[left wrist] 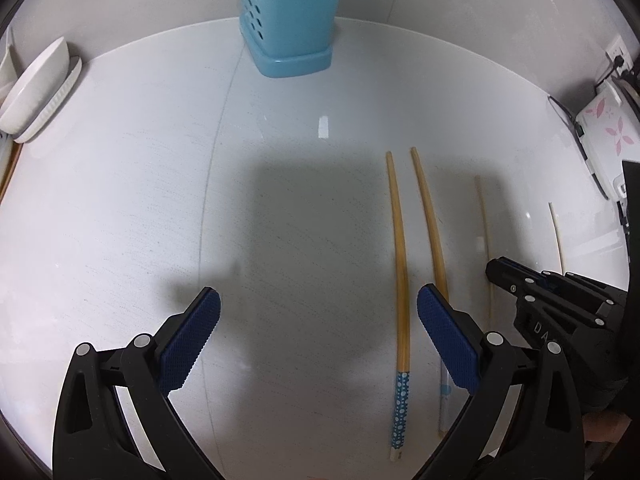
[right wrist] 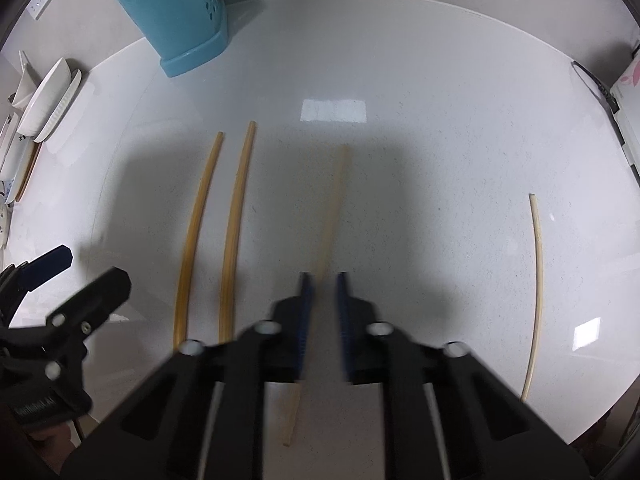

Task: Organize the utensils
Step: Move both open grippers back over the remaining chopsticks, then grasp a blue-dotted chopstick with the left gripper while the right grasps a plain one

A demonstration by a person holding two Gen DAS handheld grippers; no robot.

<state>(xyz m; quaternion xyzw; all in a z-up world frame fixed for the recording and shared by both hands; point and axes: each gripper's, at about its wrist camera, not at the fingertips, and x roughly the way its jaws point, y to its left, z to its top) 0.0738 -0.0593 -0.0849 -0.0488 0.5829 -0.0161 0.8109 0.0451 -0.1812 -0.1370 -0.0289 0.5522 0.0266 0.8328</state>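
Right gripper (right wrist: 322, 280) pinches a pale chopstick (right wrist: 332, 208), ready to lift. Left gripper (left wrist: 318, 340), jaws wide, hovers over another chopstick (left wrist: 400, 264). Blue holder (left wrist: 288, 20) at twelve o'clock awaits them.

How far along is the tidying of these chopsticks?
Barely begun: nothing visibly sits in the blue holder, though its inside is hidden. The right gripper has closed around one pale chopstick. Two darker chopsticks and another pale one lie on the counter; the left gripper hovers open.

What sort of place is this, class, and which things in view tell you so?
Most likely a home kitchen counter: chopsticks lie on a white worktop, a blue utensil holder stands by the wall, and white dishes are stacked at the side.
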